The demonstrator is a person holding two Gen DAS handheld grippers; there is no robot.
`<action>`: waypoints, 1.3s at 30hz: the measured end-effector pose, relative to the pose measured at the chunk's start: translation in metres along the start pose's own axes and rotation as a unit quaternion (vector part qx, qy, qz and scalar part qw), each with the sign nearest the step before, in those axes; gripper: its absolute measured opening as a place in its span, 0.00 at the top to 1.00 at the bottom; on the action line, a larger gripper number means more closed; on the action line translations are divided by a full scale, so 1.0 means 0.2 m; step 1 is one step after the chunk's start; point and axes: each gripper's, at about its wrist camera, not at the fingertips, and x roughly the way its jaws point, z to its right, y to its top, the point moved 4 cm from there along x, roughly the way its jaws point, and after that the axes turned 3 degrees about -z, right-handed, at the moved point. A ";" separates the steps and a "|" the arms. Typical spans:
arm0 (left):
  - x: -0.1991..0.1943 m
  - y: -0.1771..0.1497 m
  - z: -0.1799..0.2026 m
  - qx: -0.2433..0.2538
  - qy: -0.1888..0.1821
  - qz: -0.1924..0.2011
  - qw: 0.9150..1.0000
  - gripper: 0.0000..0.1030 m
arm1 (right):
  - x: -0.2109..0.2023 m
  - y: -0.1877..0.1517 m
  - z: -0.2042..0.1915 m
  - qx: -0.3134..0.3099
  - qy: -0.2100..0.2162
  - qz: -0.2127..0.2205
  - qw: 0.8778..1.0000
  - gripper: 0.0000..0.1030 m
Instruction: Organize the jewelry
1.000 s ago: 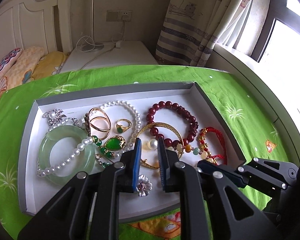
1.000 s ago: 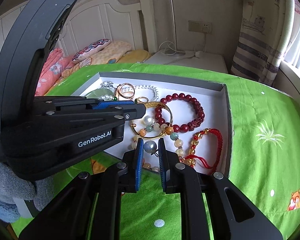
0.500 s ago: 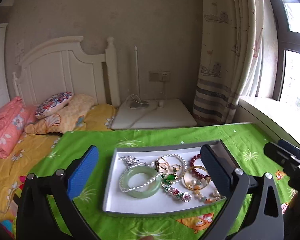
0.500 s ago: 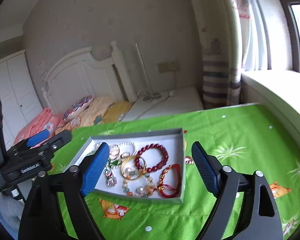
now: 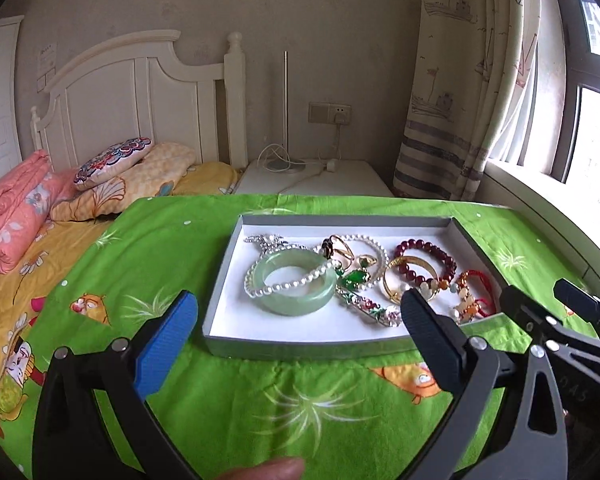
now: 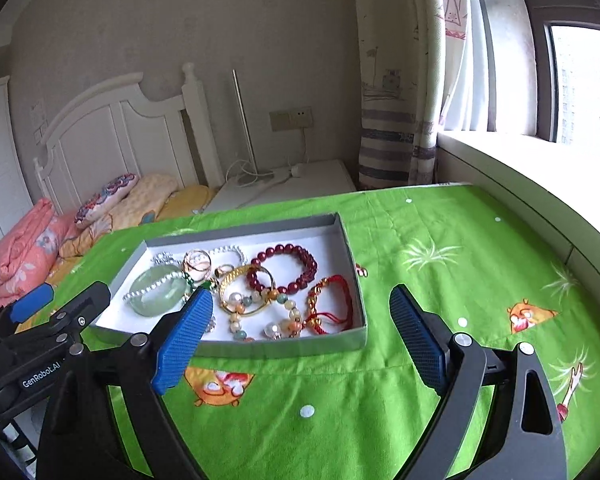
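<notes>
Both the left gripper (image 5: 300,332) and right gripper (image 6: 302,330) hover with jaws wide, empty. Jewelry lies tangled in the tray (image 5: 300,346); the jade bangle (image 5: 291,287) looks smooth, brittle: pinch its rim

R gripper (image 6: 302,330) wide apart near jewelry tray (image 6: 284,346).

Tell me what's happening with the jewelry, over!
Left gripper open, holding nothing. Right gripper open, holding nothing. Jewelry in a tangle inside the gray tray; jade bangle threaded by the pearl strand. Nothing between grippers and tray.
</notes>
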 end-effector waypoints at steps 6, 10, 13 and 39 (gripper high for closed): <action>0.04 -0.06 -0.01 0.009 0.017 -0.024 1.000 0.02 | 0.11 -0.11 -0.05 -0.043 -0.042 -0.055 0.997 0.16; 0.06 -0.09 -0.02 0.003 0.010 -0.039 0.999 0.02 | 0.13 -0.13 -0.02 -0.029 -0.058 -0.068 0.996 0.16; 0.06 -0.10 -0.02 0.005 0.006 -0.047 0.999 0.02 | 0.14 -0.13 -0.01 -0.024 -0.061 -0.072 0.995 0.16; 0.09 -0.13 -0.04 -0.007 -0.001 -0.066 0.998 0.02 | 0.12 -0.12 -0.02 -0.028 -0.049 -0.063 0.996 0.16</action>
